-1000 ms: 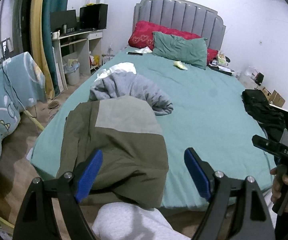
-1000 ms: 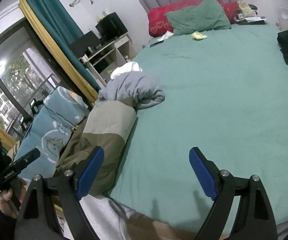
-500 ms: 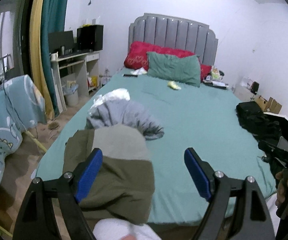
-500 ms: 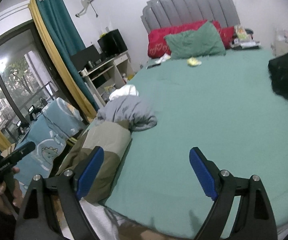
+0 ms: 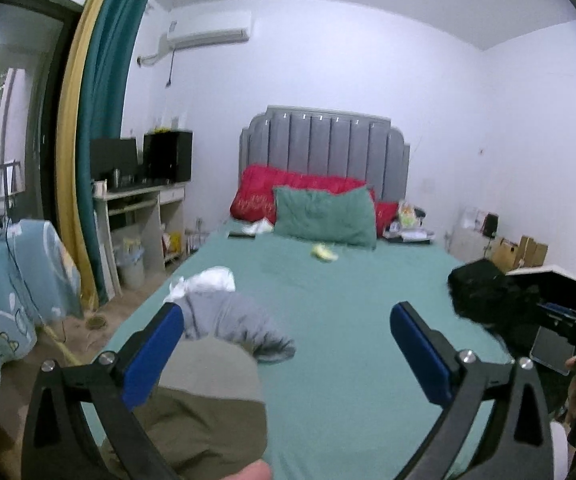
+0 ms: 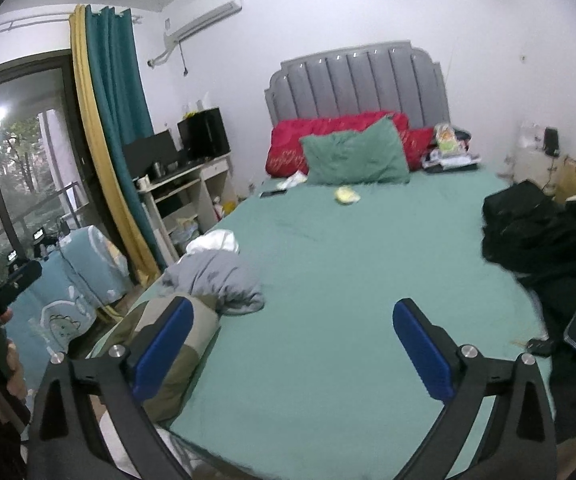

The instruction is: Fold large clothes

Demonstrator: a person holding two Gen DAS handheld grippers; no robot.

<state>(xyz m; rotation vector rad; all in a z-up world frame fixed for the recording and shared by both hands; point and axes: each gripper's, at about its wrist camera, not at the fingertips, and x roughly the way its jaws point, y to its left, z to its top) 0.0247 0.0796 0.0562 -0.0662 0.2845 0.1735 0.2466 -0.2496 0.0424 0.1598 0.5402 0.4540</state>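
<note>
Both hand-held grippers (image 5: 286,350) (image 6: 292,350) agape, empty; olive jacket (image 5: 208,408) lengthwise toward headboard (image 5: 324,148)

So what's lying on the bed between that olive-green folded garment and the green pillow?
In both wrist views, a crumpled grey garment with a white cloth behind it, then bare sheet up to the green pillow; the olive garment touches the grey one.
</note>
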